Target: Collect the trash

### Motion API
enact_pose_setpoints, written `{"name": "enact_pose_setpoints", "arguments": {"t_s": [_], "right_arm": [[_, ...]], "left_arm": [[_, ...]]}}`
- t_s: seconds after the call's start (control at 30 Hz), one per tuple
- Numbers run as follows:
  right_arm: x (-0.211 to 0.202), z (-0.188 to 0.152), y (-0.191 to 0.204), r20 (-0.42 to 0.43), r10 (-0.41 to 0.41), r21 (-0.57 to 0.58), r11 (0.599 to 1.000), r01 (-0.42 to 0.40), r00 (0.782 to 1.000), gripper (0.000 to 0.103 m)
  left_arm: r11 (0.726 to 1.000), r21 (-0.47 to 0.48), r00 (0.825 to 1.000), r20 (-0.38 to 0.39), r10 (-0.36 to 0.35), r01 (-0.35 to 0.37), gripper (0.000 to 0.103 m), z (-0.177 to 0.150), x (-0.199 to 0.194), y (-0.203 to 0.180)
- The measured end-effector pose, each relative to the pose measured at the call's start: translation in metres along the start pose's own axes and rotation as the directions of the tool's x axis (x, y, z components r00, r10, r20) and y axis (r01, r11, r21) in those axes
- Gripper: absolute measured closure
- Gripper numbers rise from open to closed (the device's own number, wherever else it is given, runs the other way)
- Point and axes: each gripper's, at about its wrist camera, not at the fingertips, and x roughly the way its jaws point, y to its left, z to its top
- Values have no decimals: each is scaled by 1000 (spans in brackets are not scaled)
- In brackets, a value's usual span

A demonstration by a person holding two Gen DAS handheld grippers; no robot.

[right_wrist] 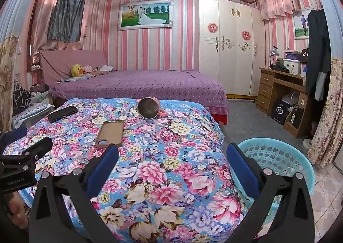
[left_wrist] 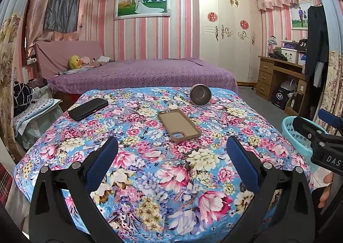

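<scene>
A floral cloth [left_wrist: 150, 178] [right_wrist: 171, 168] covers the table in front of me. On it lie a brown phone case [left_wrist: 179, 125] [right_wrist: 110, 133], a black phone [left_wrist: 88, 109] [right_wrist: 62, 113] at the far left, and a pink mug [left_wrist: 200, 94] [right_wrist: 150, 108] tipped on its side, steel inside showing. A turquoise basket [right_wrist: 276, 163] [left_wrist: 300, 135] stands on the floor at the table's right. My left gripper [left_wrist: 171, 157] hovers open over the near part of the cloth, nothing between its blue pads. My right gripper [right_wrist: 171, 161] is open too, over the table's right edge beside the basket.
A purple bed [left_wrist: 139, 73] [right_wrist: 137, 84] stands behind the table. A white wardrobe [left_wrist: 227, 35] and a wooden desk [right_wrist: 278, 93] line the right wall. A cluttered stool [left_wrist: 36, 112] sits at the left. Grey floor lies open between the bed and desk.
</scene>
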Motion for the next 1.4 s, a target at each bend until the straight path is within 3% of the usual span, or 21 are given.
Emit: {"name": "enact_pose_setpoints", "arguments": {"t_s": [1.4], "right_arm": [[-2, -2, 0, 14, -17, -13, 1000, 17, 1000, 5]], "left_arm": [[1000, 7, 1000, 21, 19, -19, 5, -2, -2, -1]]}}
